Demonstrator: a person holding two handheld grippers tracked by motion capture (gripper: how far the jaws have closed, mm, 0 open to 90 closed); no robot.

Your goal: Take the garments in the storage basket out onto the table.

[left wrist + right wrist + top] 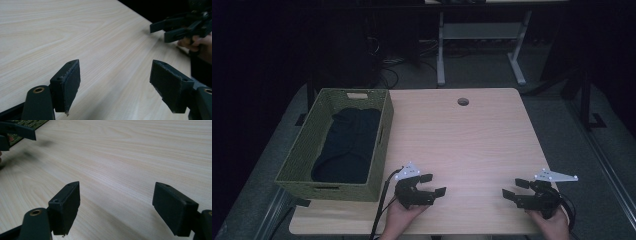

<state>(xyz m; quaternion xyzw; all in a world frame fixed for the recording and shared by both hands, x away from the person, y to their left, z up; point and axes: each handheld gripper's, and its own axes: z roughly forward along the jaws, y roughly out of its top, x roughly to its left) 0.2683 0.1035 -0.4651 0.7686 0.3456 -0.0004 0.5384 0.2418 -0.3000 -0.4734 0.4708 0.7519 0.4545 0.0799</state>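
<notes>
At the left of the worktop (472, 135) stands a green woven basket (302, 165) with a dark cloth (347, 145) lying folded or bunched inside it, apparently untouched and well clear of both tools. The left gripper (433, 184) rests low at the near edge just right of the basket, jaws apart and holding nothing, and the right gripper (515, 188) sits farther right at the same edge, likewise spread and empty. Judgement: work on the cloth has not begun; reaching in, grasping and lifting it out all remain.
</notes>
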